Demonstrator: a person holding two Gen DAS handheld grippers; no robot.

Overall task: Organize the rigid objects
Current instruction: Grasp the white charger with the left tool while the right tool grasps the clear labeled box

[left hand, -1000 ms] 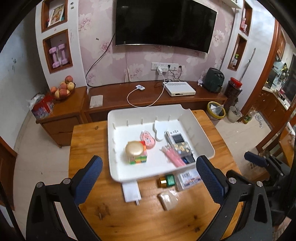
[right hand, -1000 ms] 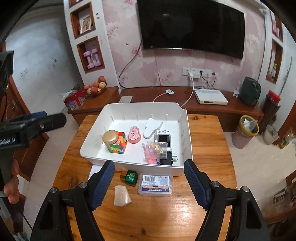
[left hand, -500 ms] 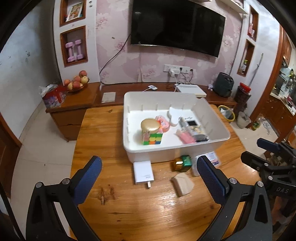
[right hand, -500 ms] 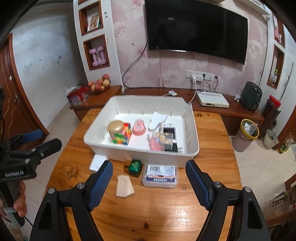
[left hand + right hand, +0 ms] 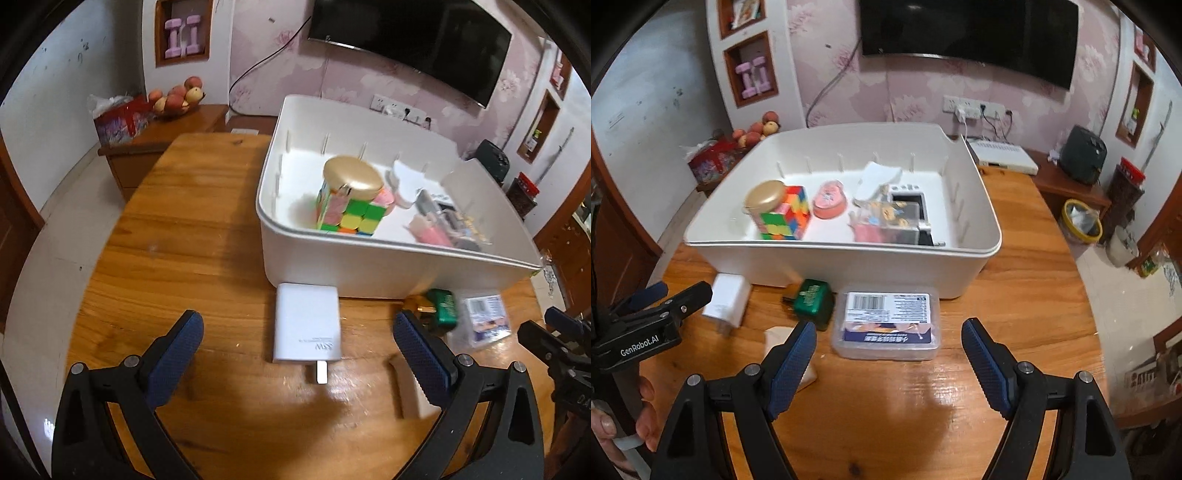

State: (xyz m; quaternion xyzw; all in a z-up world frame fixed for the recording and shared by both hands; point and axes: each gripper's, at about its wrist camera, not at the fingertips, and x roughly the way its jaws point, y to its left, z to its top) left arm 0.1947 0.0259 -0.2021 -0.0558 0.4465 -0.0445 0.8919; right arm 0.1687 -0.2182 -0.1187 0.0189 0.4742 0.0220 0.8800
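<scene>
Pink floral wallpaper [image 5: 916,85] backs a dark wall-mounted television [image 5: 967,33]. A low wooden cabinet [image 5: 162,133] stands on pale floor tiles [image 5: 74,192], beside recessed wall niches [image 5: 751,68].

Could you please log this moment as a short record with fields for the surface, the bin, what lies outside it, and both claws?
surface: wooden table
bin: white plastic bin, holding a multicoloured puzzle cube with a round gold tin on top, among other items
outside the bin: white charger block, green box, clear plastic case with barcode label, beige wedge
left claw: open, charger block ahead between the fingers
right claw: open, clear case ahead between the fingers
</scene>
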